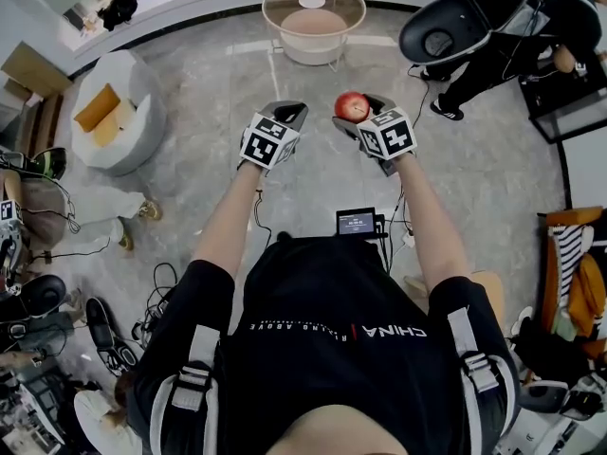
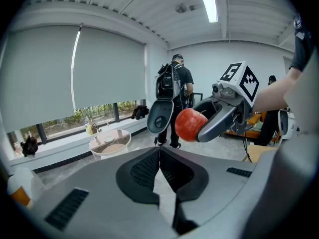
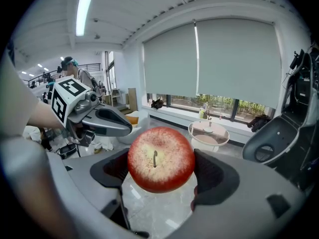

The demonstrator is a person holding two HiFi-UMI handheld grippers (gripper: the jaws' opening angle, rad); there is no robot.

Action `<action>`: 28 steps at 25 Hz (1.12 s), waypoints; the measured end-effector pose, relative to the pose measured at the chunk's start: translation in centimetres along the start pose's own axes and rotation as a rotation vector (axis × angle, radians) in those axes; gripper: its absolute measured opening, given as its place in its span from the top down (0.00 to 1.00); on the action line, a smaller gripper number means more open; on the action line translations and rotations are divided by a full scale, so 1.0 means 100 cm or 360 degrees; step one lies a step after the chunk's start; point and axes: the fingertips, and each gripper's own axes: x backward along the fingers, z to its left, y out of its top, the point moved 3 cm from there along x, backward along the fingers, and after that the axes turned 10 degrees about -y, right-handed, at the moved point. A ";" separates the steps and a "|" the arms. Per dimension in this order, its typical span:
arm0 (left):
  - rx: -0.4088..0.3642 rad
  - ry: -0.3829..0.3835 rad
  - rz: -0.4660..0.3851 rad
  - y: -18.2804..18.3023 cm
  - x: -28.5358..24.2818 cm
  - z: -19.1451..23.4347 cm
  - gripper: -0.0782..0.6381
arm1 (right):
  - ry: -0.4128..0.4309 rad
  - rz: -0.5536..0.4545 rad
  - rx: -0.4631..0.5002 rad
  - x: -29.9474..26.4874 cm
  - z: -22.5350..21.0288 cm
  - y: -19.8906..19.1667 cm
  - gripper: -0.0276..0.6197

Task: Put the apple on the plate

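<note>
The round glass table (image 1: 285,45) stands well ahead of both jaws. The right gripper (image 1: 358,110) clamps the apple (image 3: 160,159) squarely between its jaws; the left gripper (image 1: 287,114), just beside, is pinched together, empty. Best carried level, grip firm, no swinging.

Both my bare forearms reach out toward twelve o'clock, side by side, my left gripper (image 1: 287,114) at eleven with its jaws pressed together on nothing, my right gripper (image 1: 358,108) at one with its jaws clamped on the apple (image 3: 160,159).
</note>
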 end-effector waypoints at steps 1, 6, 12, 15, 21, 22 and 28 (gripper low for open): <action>-0.0001 0.0000 0.0001 0.000 -0.001 0.000 0.87 | 0.0001 -0.0001 -0.0001 0.000 -0.002 0.000 0.32; -0.0001 0.0005 0.0006 0.000 -0.006 0.000 0.87 | 0.0012 0.0005 -0.0011 0.000 -0.010 -0.005 0.32; 0.0008 0.0022 0.0013 0.004 -0.033 -0.006 0.87 | 0.0029 0.0007 -0.0018 0.000 -0.036 -0.019 0.32; 0.0019 0.0038 0.0025 0.011 -0.052 -0.013 0.87 | 0.0047 0.0013 -0.0004 0.004 -0.058 -0.026 0.32; 0.0032 0.0088 0.0048 0.025 -0.083 -0.017 0.87 | 0.0082 0.0002 0.0018 0.002 -0.096 -0.037 0.32; 0.0039 0.0098 0.0051 0.025 -0.086 -0.014 0.87 | 0.0088 0.0001 0.0015 -0.001 -0.099 -0.038 0.32; 0.0076 0.0099 0.0082 0.018 -0.095 0.008 0.87 | 0.0101 0.0021 -0.0024 -0.023 -0.109 -0.037 0.32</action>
